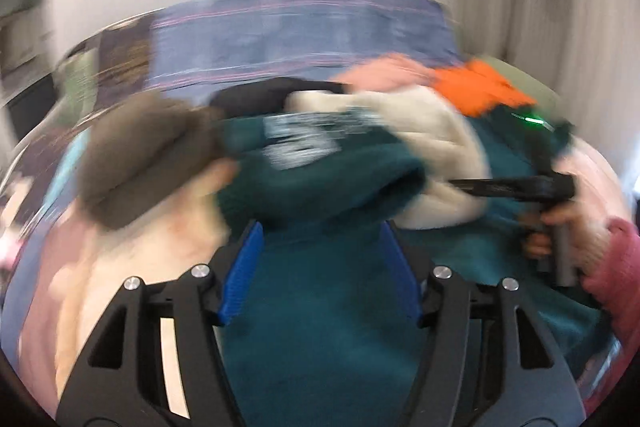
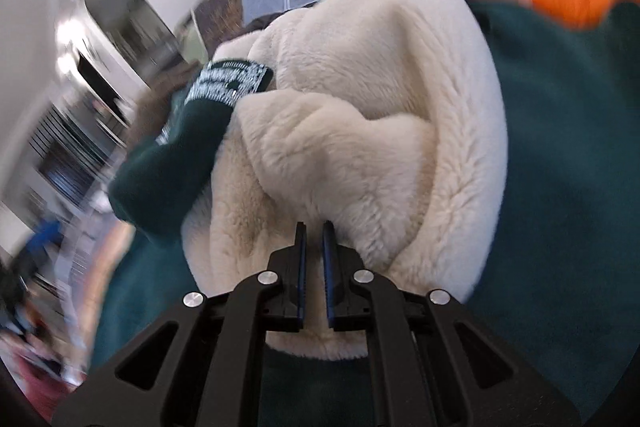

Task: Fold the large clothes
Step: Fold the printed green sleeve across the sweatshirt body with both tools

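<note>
Fleece — right tongs pinching, left tongs wide

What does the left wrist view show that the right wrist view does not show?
Only the left wrist view shows the open left tongs, a brown fuzzy garment and the person's hand holding the right tool. Only the right wrist view shows the right tongs nearly closed against the cream fleece lining. Both show the dark green printed sweatshirt and orange cloth.

Plush cream fleece — matt teal knit
</note>
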